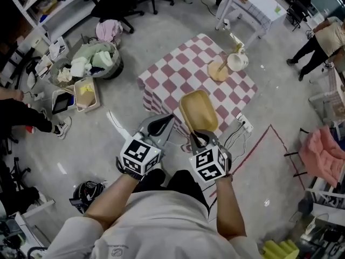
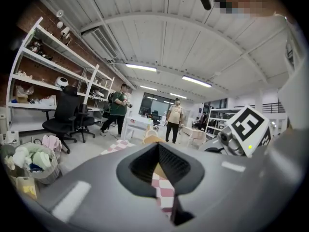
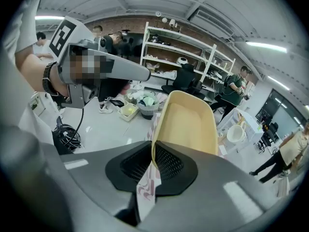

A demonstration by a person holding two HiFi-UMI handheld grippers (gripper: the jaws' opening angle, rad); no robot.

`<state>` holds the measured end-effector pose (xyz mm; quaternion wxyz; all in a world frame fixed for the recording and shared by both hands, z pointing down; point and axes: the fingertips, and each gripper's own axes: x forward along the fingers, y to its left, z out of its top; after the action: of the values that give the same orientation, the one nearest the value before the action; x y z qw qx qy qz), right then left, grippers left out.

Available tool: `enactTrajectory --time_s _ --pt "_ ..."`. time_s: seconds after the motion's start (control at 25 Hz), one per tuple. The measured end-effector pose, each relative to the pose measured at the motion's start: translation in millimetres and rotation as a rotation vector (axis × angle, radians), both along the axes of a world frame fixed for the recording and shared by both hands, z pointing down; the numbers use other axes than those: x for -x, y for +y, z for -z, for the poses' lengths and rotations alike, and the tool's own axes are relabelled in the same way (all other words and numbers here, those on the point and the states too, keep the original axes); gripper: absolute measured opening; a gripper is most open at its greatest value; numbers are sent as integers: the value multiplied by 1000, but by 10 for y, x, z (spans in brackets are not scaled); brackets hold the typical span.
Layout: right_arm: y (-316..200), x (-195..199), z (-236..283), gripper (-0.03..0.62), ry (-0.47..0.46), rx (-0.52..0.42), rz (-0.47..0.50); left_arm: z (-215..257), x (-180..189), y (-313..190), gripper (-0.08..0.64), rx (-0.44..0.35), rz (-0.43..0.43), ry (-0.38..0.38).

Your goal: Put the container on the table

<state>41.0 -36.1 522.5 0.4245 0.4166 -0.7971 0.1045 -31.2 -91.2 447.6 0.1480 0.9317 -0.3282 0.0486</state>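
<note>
A tan, shallow oblong container point(image 1: 198, 111) hangs over the near edge of a low table with a pink-and-white checked cloth point(image 1: 178, 72). My right gripper point(image 1: 200, 139) is shut on its near rim. In the right gripper view the container point(image 3: 189, 122) stands up between the pads, tilted away from me, with its rim pinched at my right gripper point(image 3: 152, 162). My left gripper point(image 1: 157, 127) hovers just left of the container, shut and holding nothing. In the left gripper view, my left gripper point(image 2: 161, 167) shows only the checked cloth point(image 2: 163, 190) through the gap between its pads.
A round wooden board point(image 1: 218, 70) and a white bowl point(image 1: 237, 61) sit at the table's far right. On the floor are a power strip point(image 1: 242, 124), a laundry basket point(image 1: 92, 61) and a tray point(image 1: 86, 94) to the left. A white table point(image 1: 253, 4) stands beyond, and a person point(image 1: 319, 43) at far right.
</note>
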Motion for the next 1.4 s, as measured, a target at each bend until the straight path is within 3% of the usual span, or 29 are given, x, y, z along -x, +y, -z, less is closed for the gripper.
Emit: enactTrajectory --time_s 0.36,0.8,1.4 --pt "-523 -39 -562 37 -4 63 9 -440 -70 -399 6 56 3 -2" --pt "-1201 -177 -1480 37 -37 165 80 -1041 -291 -1137 6 119 87 -52" --pt "-1562 -354 -2558 38 78 221 226 -1862 -418 -1617 6 262 180 -91"
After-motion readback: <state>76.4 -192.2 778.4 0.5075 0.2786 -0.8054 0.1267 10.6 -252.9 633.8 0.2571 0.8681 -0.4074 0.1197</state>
